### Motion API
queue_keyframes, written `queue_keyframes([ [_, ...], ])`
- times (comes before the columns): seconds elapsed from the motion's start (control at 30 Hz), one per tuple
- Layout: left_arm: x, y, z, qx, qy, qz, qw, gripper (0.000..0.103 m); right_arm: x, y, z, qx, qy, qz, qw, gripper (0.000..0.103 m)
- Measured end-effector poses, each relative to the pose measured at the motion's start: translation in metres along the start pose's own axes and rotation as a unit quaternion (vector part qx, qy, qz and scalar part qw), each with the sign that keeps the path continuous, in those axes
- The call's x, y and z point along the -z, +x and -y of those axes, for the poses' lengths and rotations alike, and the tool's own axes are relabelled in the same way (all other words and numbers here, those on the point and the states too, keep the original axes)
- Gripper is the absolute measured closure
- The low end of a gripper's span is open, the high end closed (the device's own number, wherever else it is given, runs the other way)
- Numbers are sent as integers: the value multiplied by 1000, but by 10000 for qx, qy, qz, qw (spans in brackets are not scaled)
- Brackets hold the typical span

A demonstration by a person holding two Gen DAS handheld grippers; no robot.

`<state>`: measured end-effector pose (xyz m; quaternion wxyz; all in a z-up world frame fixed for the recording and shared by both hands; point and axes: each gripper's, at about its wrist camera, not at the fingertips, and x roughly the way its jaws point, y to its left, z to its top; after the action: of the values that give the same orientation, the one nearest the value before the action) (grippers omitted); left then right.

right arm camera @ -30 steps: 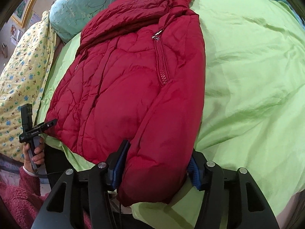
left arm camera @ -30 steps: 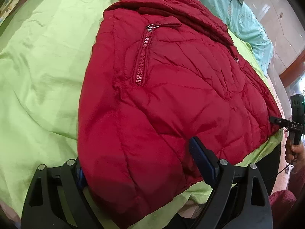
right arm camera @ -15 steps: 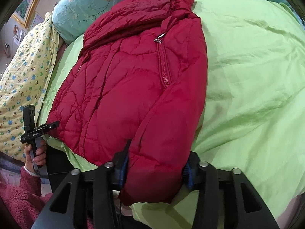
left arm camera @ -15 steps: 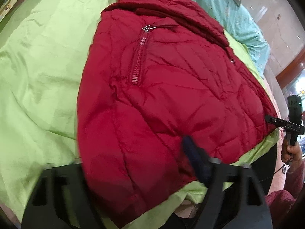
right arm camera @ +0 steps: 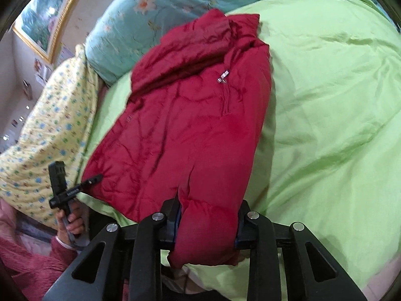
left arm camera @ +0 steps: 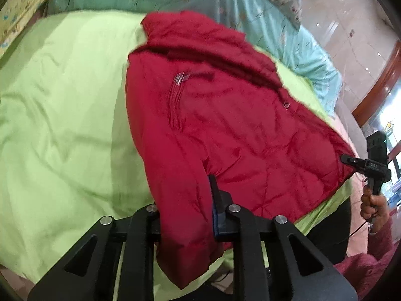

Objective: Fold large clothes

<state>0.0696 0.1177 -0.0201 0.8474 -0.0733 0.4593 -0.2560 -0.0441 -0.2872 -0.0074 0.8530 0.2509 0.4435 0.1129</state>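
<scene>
A red padded jacket lies on a lime green bedsheet, collar at the far end and a zip pocket showing. My left gripper holds the near sleeve end. Its jaws are closing and the pads press the bunched fabric, which hides the left pad. In the right wrist view the jacket is pinched at its near sleeve end by my right gripper. Those jaws are closing too, with red fabric filling the gap between them.
A hand in a pink sleeve holds a black clip-like tool at the jacket's hem corner, also visible as the tool. Teal floral bedding lies beyond the collar, with a yellow patterned quilt beside it. Tiled floor lies past the bed edge.
Both pairs of jaws have narrowed from wide open onto the jacket fabric. The left gripper has risen, lifting its sleeve end off the sheet. The hand-held tool stays at the hem corner.
</scene>
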Motion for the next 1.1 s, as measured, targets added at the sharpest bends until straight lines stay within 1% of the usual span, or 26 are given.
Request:
queue_keyframes([
  [0.2, -35, -25, 17, 108, 164, 695, 9974, 86, -20, -11, -11, -301, -109, 429, 9986, 78],
  [0.33, -55, -30, 19, 147, 160, 946, 9953, 86, -40, -18, -16, -454, -119, 783, 9958, 78],
  [0.47, -78, -29, 18, 135, 133, 1081, 9940, 86, -60, -26, -14, -625, -43, 1114, 9918, 78],
  [0.53, -91, -30, 15, 153, 100, 1147, 9932, 86, -77, -28, -14, -681, -43, 1293, 9893, 78],
  [0.63, -111, -28, 11, 165, 31, 1264, 9918, 86, -99, -27, -14, -790, 26, 1490, 9857, 78],
  [0.8, -140, -17, 7, 70, -70, 1386, 9903, 86, -133, -20, -10, -897, 153, 1785, 9797, 78],
  [0.9, -154, -11, 9, -12, -39, 1445, 9895, 86, -147, -13, -11, -871, 106, 1950, 9769, 78],
  [1.1, -185, 6, 12, -197, 7, 1502, 9885, 86, -177, 5, -4, -756, 185, 2036, 9759, 77],
])
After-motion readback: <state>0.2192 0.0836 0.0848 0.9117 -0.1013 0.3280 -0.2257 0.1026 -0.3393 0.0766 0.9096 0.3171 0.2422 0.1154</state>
